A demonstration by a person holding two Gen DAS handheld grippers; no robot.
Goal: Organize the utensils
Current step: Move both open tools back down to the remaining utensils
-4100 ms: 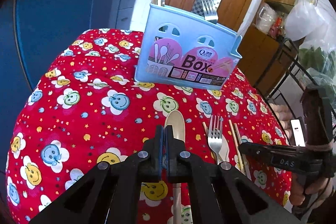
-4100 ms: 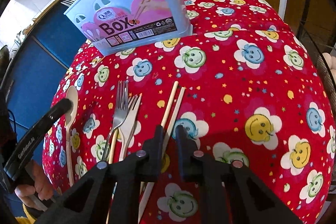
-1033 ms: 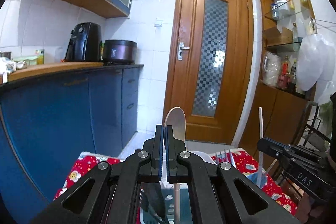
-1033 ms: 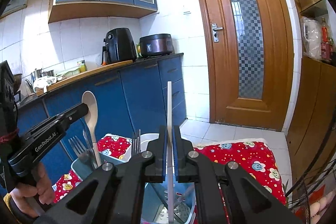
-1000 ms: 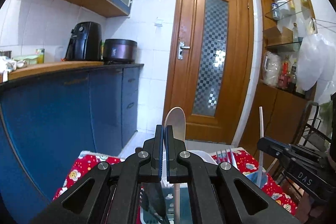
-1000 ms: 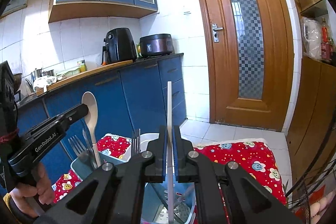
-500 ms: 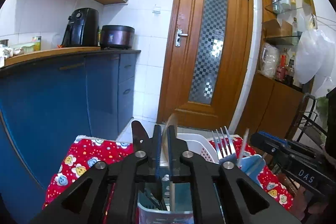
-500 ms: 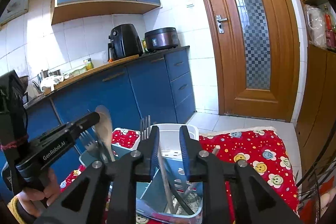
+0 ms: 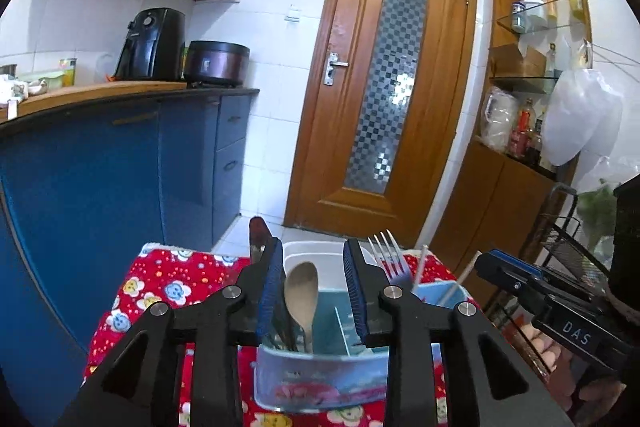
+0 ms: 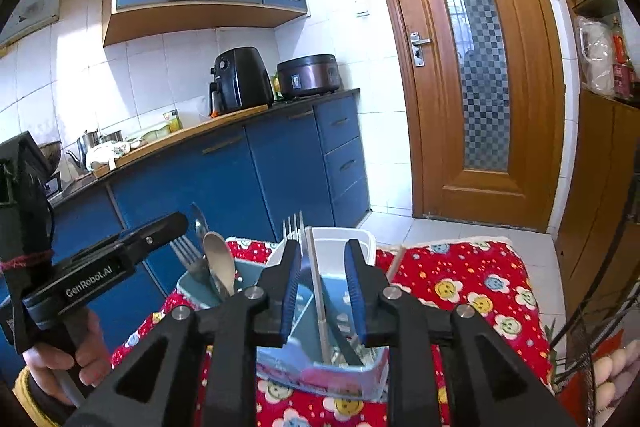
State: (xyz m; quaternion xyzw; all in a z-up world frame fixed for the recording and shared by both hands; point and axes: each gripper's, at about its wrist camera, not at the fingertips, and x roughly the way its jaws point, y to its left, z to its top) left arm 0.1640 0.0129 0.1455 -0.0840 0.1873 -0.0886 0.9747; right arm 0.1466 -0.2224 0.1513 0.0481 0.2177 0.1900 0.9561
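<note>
Both grippers hang above the blue utensil box (image 9: 320, 375), which stands on the tabletop (image 9: 160, 291) with its red flowered cloth, and both have their jaws spread wide with nothing between the pads. The left gripper (image 9: 313, 291) is just over the wooden spoon (image 9: 302, 291), which stands upright in the left compartment of the box, bowl upward, free of the pads on both sides. The right gripper (image 10: 322, 287) is over a pale chopstick (image 10: 318, 291), which stands in the right compartment and leans a little; a second chopstick (image 10: 395, 261) leans out toward the right wall of the box. Metal forks (image 9: 390, 259) stand in the box as well. So I judge that the step in hand is the release: spoon and chopstick sit in the box and the grippers have let go. The next move, I think, calls for lifting both grippers straight up and back, so that the pads do not catch the standing handles, and then going down to the tabletop for whatever is left. How much is left I cannot say, because the near part of the tabletop is hidden behind the grippers in both views. The bottom of the box is hidden too, and the dark things beside the spoon are hard to make out.
</note>
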